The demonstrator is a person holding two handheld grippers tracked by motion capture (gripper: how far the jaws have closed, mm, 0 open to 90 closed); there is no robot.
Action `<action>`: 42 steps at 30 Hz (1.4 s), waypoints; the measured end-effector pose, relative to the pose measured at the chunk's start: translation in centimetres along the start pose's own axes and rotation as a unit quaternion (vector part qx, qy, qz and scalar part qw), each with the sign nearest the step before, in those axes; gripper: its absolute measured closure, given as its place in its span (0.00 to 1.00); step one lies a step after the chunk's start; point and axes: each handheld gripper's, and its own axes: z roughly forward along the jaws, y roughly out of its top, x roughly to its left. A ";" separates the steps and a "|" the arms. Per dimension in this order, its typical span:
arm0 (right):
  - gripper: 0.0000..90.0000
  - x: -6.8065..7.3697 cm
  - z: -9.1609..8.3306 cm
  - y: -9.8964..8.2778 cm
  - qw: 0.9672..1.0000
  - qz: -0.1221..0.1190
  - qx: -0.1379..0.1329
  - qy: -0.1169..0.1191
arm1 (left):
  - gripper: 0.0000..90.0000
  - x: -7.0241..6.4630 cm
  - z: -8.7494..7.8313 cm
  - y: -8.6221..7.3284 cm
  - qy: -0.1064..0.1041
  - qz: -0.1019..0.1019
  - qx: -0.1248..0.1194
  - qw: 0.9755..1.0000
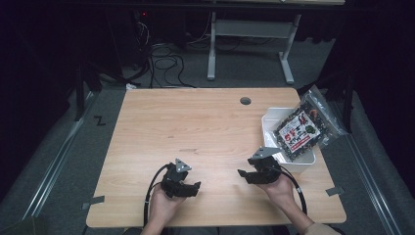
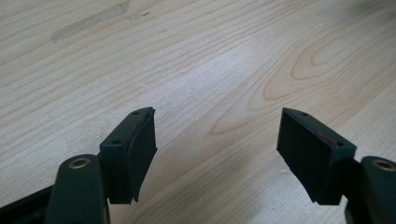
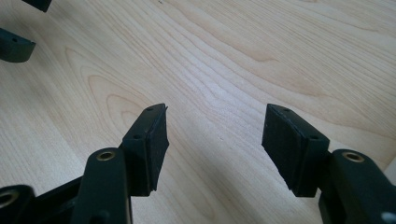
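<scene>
Near the front edge of the pale wood-grain desk (image 1: pixel 205 122), the left hand-held gripper (image 2: pixel 217 133) and right hand-held gripper (image 3: pixel 215 128) both have flat black jaws spread, holding nothing. Farther right, a white rectangular tray (image 1: pixel 306 163) carries a crinkly clear packet (image 1: pixel 306 128).

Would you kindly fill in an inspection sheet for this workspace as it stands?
Surface: wooden table, bare across the middle, round hole near the far edge.
Job's things: white bin at the right edge, printed snack bag lying on it.
Clutter: nothing seen.
Grippers: left gripper and right gripper open, empty, over bare wood.
Cables: one trails from each gripper; loose cables on the floor beyond.
Surroundings: dark room, grey desk frame behind.
</scene>
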 end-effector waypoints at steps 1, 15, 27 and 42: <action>0.46 -0.1 0.0 0.0 1.000 -0.002 0.001 0.000 | 0.32 0.0 0.0 0.0 0.001 0.002 0.001 1.000; 0.46 -0.4 0.8 -0.6 1.000 0.007 0.002 0.000 | 0.32 -0.1 0.0 0.0 0.001 0.003 0.002 1.000; 0.46 -0.3 0.7 -1.6 1.000 0.002 -0.002 -0.001 | 0.32 0.0 0.0 0.0 0.003 -0.001 0.001 1.000; 0.46 -0.3 0.0 -2.5 1.000 0.017 -0.012 0.005 | 0.32 -0.1 -0.2 0.0 -0.001 0.001 -0.006 1.000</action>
